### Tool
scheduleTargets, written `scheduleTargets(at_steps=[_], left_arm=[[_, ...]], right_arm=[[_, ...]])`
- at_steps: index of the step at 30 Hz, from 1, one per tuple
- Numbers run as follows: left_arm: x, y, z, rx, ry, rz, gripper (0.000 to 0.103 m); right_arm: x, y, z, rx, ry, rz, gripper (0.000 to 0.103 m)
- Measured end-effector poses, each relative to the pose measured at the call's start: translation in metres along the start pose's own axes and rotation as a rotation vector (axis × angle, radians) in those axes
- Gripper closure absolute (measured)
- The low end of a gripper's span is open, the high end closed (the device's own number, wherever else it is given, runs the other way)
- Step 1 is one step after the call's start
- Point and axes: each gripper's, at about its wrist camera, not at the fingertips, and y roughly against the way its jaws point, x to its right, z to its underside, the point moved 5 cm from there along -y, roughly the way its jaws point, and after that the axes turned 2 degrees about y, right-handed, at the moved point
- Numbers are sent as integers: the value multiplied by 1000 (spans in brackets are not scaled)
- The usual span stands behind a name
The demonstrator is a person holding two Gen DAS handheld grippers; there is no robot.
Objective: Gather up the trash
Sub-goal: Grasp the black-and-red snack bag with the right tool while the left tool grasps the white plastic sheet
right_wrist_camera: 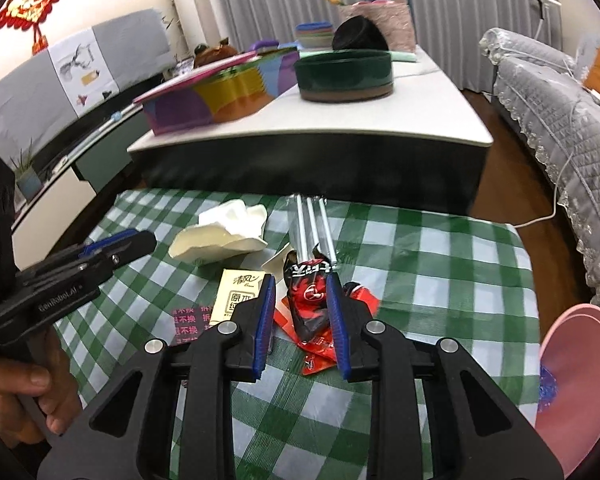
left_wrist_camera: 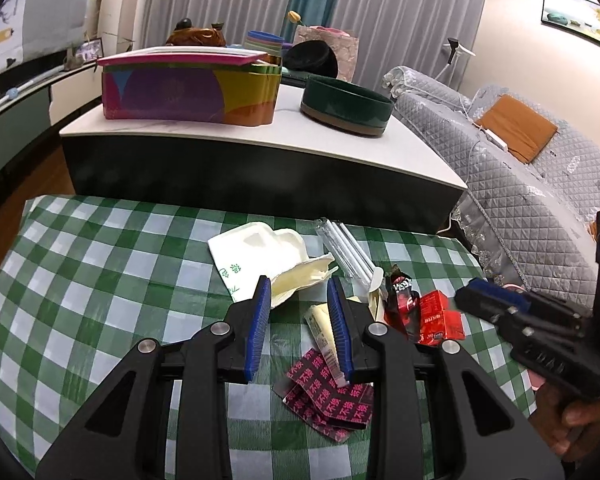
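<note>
So far nothing's collected: all trash on checked cloth (left_wrist_camera: 100,264), incl. red wrapper (right_wrist_camera: 312,300) w/ right gripper (right_wrist_camera: 302,284) parted astride it, left gripper (left_wrist_camera: 300,286) parted, empty.

Green round tin (left_wrist_camera: 346,106), colourful box (left_wrist_camera: 188,88)

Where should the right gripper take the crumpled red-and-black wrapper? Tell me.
Take the red-and-black wrapper from above at its raised crumpled middle, probably: it stands up off the checked cloth, directly between the right gripper fingers.
</note>
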Motion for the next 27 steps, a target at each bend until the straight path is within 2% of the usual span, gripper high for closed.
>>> scheduleTargets(at_steps=[7, 11, 20, 25, 27], left_arm=[[1, -11, -5, -8, 10, -4, 74], [-3, -19, -6, -21, 23, -10, 74], [-5, -41, -3, -71, 30, -7, 74], [-3, -47, -1, -87, 32, -5, 76], [-1, -47, 0, -93, 22, -7, 85]], right_arm=[[6, -32, 5, -48, -7, 7, 73], [-1, -47, 7, -72, 32, 4, 64], [4, -61, 11, -112, 30, 37, 62], [7, -64, 14, -125, 33, 45, 70], [9, -63, 14, -124, 30, 41, 73]])
